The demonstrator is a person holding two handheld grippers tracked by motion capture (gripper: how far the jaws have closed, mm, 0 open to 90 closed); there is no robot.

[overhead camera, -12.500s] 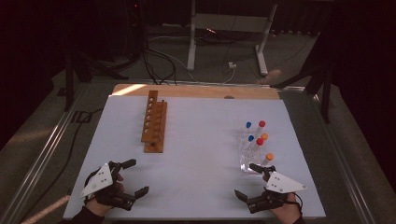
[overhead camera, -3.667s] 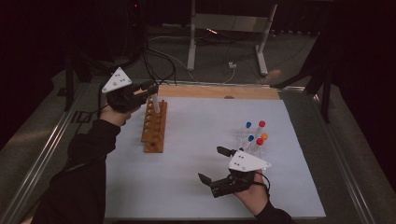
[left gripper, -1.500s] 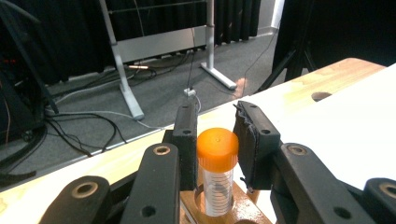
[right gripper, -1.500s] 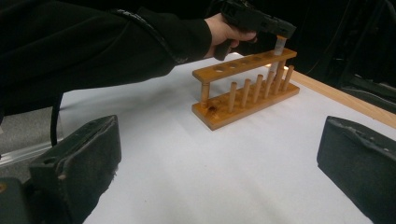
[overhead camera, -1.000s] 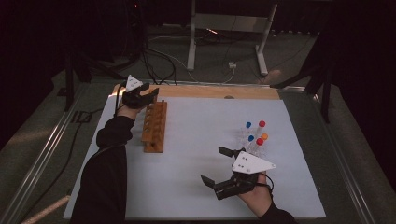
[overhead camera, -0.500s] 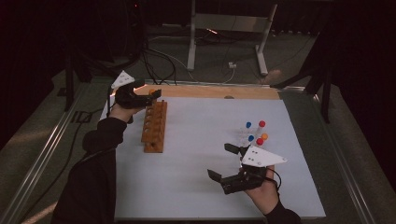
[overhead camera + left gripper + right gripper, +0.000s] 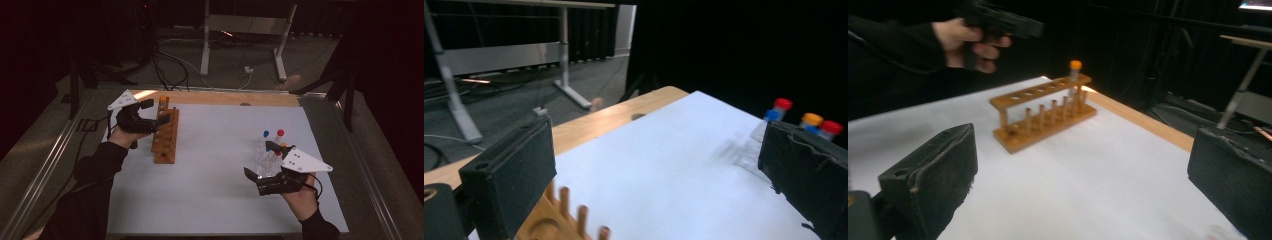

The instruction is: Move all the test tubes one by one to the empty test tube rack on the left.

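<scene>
Left claw: my left gripper [image 7: 154, 113] hangs with its jaws spread and nothing between them, just left of the far end of the wooden rack [image 7: 166, 134].
Right claw: my right gripper [image 7: 260, 162] sits near the right side of the white sheet [image 7: 215, 170], jaws wide apart and empty, just on the near side of the capped tubes [image 7: 272, 145].
Tube in rack: one orange-capped tube [image 7: 1075, 75] stands upright in the rack's farthest hole; the other holes look vacant.
Loose tubes: red [image 7: 782, 104], orange [image 7: 812, 119] and blue [image 7: 772, 115] caps cluster at the right, well apart from the rack.
Risk, rack: my left claw is close to the rack's far end, so I judge a careless swing could nudge the rack or tip the standing tube.
Risk, cluster: the loose tubes stand tightly together; closing my right claw on one could knock its neighbours over, and the clear bodies look slippery.
Risk, insertion: a tube carried tilted may catch the hole's rim instead of dropping in.
Hard to see: the clear tube bodies blur into the sheet, so I cannot count them or tell what they stand in.
Cut off: my left gripper view crops the rack to a few pegs at the bottom edge.
</scene>
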